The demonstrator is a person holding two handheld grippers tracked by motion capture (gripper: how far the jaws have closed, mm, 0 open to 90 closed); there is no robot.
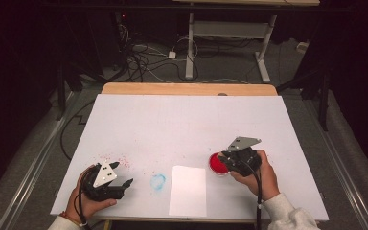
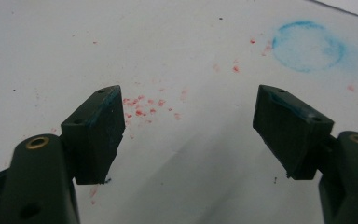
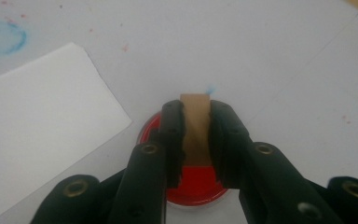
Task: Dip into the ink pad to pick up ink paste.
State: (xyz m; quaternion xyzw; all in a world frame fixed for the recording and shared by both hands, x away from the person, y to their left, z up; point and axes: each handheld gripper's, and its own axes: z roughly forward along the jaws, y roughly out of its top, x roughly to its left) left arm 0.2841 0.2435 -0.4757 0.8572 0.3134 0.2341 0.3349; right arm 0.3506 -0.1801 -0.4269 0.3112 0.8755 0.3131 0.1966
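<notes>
My right gripper point(image 1: 224, 159) point(image 3: 196, 116) is shut on a small brown block point(image 3: 195, 127), which stands upright between its pads. The block hangs over a round red dish point(image 1: 216, 164) point(image 3: 192, 187) on the white table cover; whether it touches the red surface I cannot tell. A white sheet of paper point(image 1: 188, 190) point(image 3: 42, 126) lies just left of the dish. My left gripper point(image 1: 123, 173) point(image 2: 189, 121) rests open near the front left edge, with nothing between its jaws. Blue smears show on its pads point(image 2: 109, 119).
A blue ring stain point(image 1: 158, 181) point(image 2: 308, 45) point(image 3: 2, 37) marks the cover between left gripper and paper. Red specks point(image 1: 117, 159) point(image 2: 142, 109) are scattered near the left gripper. The white cover point(image 1: 187, 120) tops a wooden table. Beyond stand another table's legs point(image 1: 189, 48) and floor cables.
</notes>
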